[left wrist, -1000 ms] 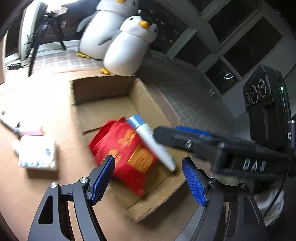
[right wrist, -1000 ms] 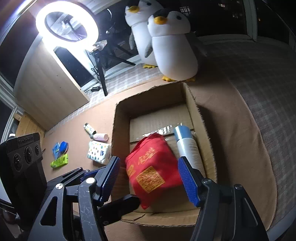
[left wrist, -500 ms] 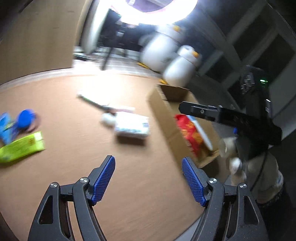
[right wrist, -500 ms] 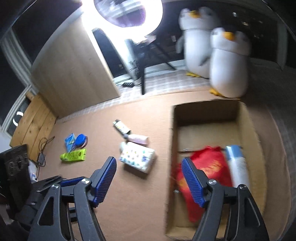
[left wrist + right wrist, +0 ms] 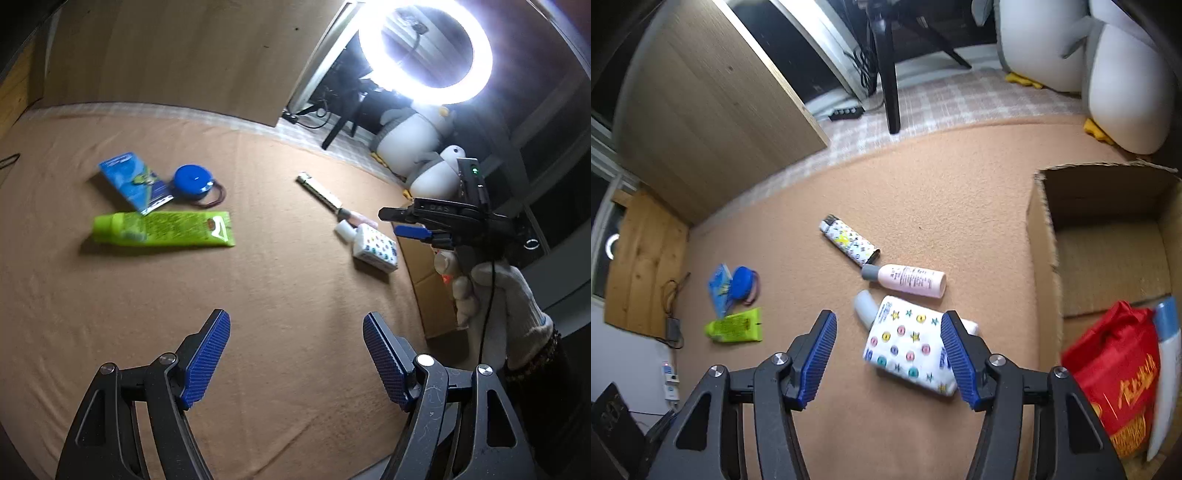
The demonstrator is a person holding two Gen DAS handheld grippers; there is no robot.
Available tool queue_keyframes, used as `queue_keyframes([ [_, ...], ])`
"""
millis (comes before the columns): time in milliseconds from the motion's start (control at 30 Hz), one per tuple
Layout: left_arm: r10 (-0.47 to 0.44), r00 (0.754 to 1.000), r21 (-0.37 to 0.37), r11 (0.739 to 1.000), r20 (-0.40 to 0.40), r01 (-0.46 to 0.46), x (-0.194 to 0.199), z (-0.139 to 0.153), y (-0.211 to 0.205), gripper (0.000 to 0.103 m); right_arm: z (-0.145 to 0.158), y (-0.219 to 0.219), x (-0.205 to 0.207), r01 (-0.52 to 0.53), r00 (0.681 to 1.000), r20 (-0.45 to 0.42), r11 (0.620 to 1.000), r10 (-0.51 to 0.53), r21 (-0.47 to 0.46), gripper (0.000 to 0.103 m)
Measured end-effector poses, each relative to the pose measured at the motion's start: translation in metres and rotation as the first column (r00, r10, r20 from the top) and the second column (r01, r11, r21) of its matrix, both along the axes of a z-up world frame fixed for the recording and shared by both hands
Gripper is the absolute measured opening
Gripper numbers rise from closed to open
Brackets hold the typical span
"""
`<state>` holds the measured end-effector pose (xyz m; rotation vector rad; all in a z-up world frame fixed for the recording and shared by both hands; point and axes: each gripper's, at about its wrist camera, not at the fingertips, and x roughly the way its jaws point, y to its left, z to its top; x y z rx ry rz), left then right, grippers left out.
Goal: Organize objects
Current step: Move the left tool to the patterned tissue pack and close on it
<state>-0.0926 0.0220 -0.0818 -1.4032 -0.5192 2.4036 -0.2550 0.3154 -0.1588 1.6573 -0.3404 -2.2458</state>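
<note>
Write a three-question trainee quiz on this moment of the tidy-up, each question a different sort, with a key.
1. True or false: the red bag already lies inside the cardboard box.
2. Multiple choice: what lies just ahead of the right gripper? A. the green tube B. the patterned tissue pack C. the blue round tin
3. Fill in: the pink bottle lies on its side, its grey cap end close to the patterned ______.

Key: 1 true. 2 B. 3 lighter.

Both the left gripper and the right one are open and hold nothing.
</note>
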Motion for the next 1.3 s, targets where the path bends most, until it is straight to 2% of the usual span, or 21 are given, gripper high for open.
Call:
queue_keyframes([
  [100,0.0,1.0,-0.001,1.0,0.002,0.0,0.0,-0.002,-0.002,0.078,-0.009,-0.007,-0.008,0.01,1.0,0.008,0.998,-0.01,0.054,0.054],
  [300,-0.01,1.0,0.003,1.0,0.006,0.01,-0.002,-0.004,0.001,0.078,-0.021,-0.009,-0.014,0.028,0.999,0.025,0.994,-0.031,0.102,0.054],
  [367,-0.014,1.0,0.003,1.0,0.007,0.014,-0.003,-0.005,0.002,0.078,-0.024,-0.009,-0.015,0.026,0.999,0.032,0.993,-0.03,0.112,0.05],
  [600,-0.026,0.999,0.012,1.0,0.021,0.026,-0.006,-0.012,0.004,0.078,-0.029,-0.012,0.003,0.011,0.997,0.072,0.998,-0.015,0.062,0.044],
  [700,-0.029,0.999,0.014,0.999,0.025,0.029,-0.008,-0.015,0.005,0.078,-0.032,-0.016,0.016,-0.013,0.996,0.084,0.999,0.009,0.039,0.034],
  [867,-0.03,0.999,0.018,0.999,0.033,0.029,-0.009,-0.021,0.005,0.078,-0.036,-0.028,0.038,-0.055,0.995,0.081,0.998,0.053,0.02,0.03],
  [1033,-0.045,0.998,0.014,0.999,0.048,0.045,-0.008,-0.029,0.011,0.078,-0.038,-0.05,0.06,-0.114,0.99,0.084,0.993,0.114,-0.01,0.029],
  [1233,-0.11,0.991,-0.006,0.994,0.08,0.111,-0.015,-0.047,0.032,0.078,-0.039,-0.076,0.082,-0.193,0.973,0.112,0.977,0.202,-0.086,0.029],
  [1300,-0.132,0.986,0.007,0.991,0.097,0.132,-0.021,-0.055,0.039,0.078,-0.036,-0.078,0.087,-0.198,0.973,0.102,0.976,0.207,-0.088,0.034],
])
